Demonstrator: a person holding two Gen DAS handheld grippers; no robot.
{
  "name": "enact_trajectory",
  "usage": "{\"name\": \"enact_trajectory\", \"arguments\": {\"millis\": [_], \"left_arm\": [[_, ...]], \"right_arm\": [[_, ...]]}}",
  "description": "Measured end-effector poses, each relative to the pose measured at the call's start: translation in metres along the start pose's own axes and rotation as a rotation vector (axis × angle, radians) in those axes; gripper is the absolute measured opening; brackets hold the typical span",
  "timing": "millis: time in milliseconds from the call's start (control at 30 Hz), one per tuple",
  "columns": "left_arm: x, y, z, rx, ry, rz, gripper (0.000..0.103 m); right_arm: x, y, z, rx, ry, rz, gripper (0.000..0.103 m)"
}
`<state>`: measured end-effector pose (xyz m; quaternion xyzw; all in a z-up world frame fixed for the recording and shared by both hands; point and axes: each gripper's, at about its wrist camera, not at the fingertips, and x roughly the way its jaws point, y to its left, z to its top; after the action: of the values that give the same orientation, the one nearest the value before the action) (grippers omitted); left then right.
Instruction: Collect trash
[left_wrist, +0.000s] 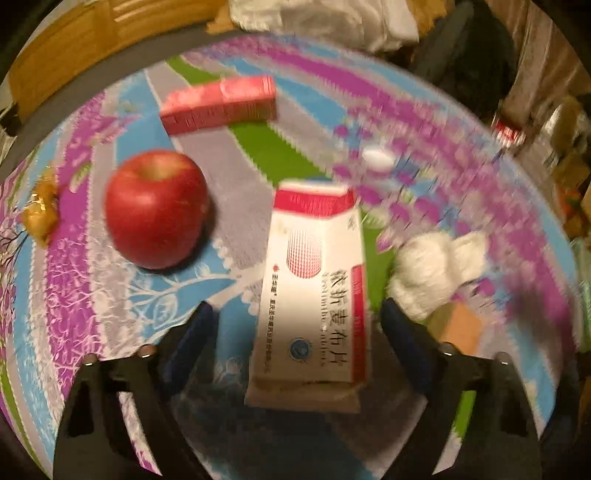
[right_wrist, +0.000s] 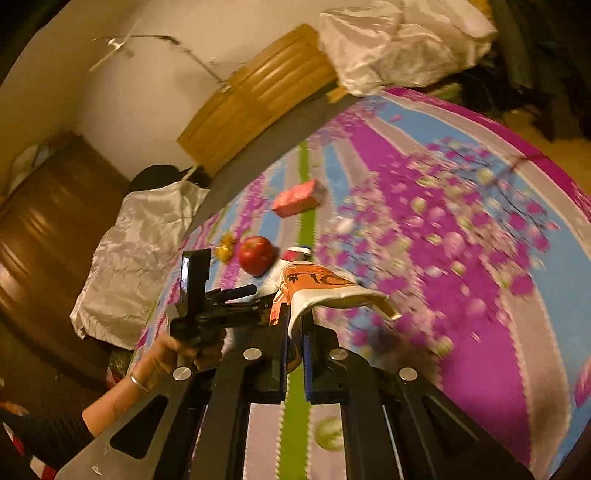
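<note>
With the left hand-held gripper (left_wrist: 295, 314) spread wide around the untouched white-and-red cardboard medicine box (left_wrist: 314, 288) on the patterned bench (left_wrist: 461, 122), the flattened orange-and-white wrapper (right_wrist: 325, 291) clamped in the right hand-held gripper (right_wrist: 295, 321) could be shaken loose by hasty swings.

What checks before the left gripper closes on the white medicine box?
1. Left gripper open: ok.
2. White medicine box between the fingers, pads not touching: ok.
3. Apple outside the fingers, to the left: ok.
4. Crumpled tissue near the right finger; contact: cannot tell.
5. Right gripper shut on the orange-and-white wrapper: ok.
6. Image sharp enough for alignment: not ok, blurred.
</note>
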<state>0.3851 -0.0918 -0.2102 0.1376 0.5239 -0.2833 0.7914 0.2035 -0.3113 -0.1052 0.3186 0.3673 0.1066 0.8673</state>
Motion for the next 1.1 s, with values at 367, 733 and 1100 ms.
{"name": "enact_trajectory", "arguments": {"millis": [367,733,1100], "left_arm": [[-0.072,-0.017,-0.012,0.008,-0.123,0.144,0.046],[-0.167,-0.091,-0.036,-0.052,-0.317,0.314,0.046],[-0.196,-0.194,-0.025,0.066,-0.41,0.236,0.047]], "right_arm": [[-0.012,0.032,-0.009,-0.126,-0.039,-0.054,0.007],[-0.057,0.093,-0.011,-0.319,-0.159,-0.137,0.007],[-0.163,0.091,-0.027,-0.351,-0.305,-0.298,0.007]]}}
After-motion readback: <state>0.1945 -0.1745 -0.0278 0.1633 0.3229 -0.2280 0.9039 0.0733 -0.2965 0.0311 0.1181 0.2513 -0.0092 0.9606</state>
